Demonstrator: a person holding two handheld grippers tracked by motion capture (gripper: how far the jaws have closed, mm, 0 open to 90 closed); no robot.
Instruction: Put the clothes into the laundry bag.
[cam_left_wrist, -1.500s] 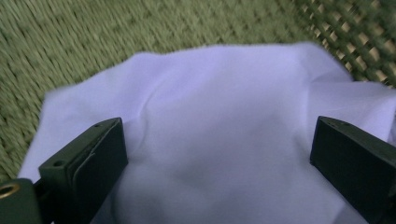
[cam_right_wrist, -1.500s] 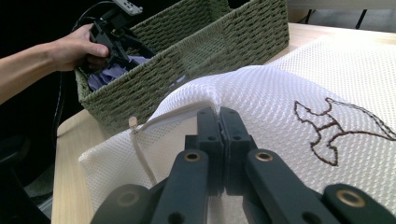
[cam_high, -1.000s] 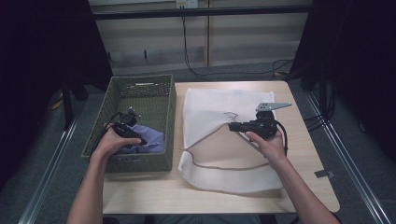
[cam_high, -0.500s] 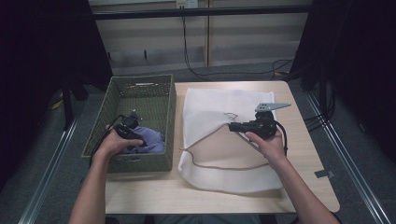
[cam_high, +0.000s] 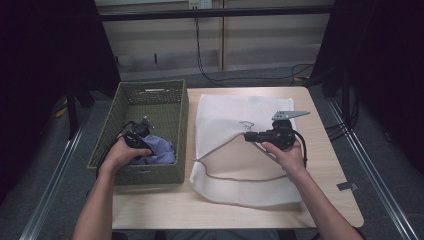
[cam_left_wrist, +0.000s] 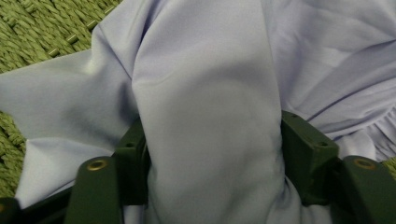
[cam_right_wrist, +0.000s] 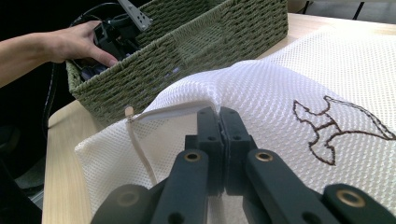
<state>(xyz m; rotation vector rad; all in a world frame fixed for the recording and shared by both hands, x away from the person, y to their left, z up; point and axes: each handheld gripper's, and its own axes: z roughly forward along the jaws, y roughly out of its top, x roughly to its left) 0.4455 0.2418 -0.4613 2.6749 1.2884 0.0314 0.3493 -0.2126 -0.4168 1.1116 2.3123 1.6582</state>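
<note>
A lavender cloth (cam_high: 161, 150) lies bunched at the near end of the green woven basket (cam_high: 150, 85). My left gripper (cam_high: 145, 142) reaches down into the basket. In the left gripper view a thick fold of the cloth (cam_left_wrist: 205, 70) fills the gap between the jaws, which have just been closing, and both pads press on it. A white mesh bag (cam_high: 235, 107) lies flat on the table to the right. My right gripper (cam_high: 248, 137) is shut on the bag's open edge (cam_right_wrist: 187, 108) and holds it lifted, so the mouth faces the basket.
The basket's woven wall (cam_right_wrist: 196, 51) stands close beside the bag's mouth. A zipper cord (cam_right_wrist: 140, 149) hangs from the bag's edge, and a brown embroidered figure (cam_right_wrist: 336, 126) marks its top. Bare wooden table (cam_high: 325, 105) shows at the right and along the front.
The left hand has shifted a little over the lavender cloth in the basket, and its gripper has closed around a fold. The right hand and the lifted bag edge have stayed put.
</note>
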